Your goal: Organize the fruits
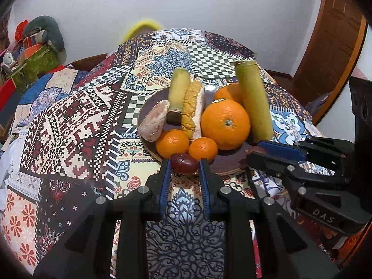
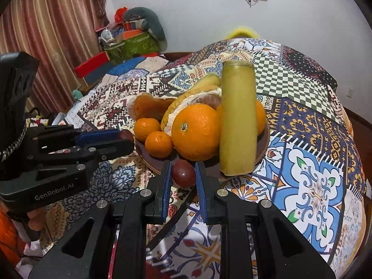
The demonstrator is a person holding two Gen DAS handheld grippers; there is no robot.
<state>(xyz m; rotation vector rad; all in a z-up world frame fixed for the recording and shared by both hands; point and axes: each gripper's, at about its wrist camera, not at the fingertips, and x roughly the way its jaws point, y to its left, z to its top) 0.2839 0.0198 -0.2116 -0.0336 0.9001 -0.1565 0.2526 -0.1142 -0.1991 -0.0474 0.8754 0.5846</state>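
On the patchwork tablecloth (image 1: 76, 116) sits a brown plate (image 1: 230, 162) piled with fruit; both grippers work its near rim. Left gripper (image 1: 184, 165): jaws narrowly parted, blue pads pressed to either side of a dark red fruit (image 1: 184, 164), which sits between the fingertips at the plate's near edge, just below the two mandarins. Right gripper (image 2: 183, 173): same stance, jaws clamped on a second dark red fruit (image 2: 183, 173) at the rim, just in front of the large orange (image 2: 197, 132). Whether either red fruit rests on the plate or is lifted, cannot tell. Count: two dark red fruits, one per gripper; two small mandarins (image 1: 172, 143) (image 1: 202, 148); two larger oranges, one mostly hidden behind the cane piece; two yellow-green cane-like cylinders (image 1: 253, 100) (image 1: 177, 90) leaning on the pile; one peeled pomelo wedge (image 1: 194, 109); one pale pink segment (image 1: 153, 123) at the plate's left edge.
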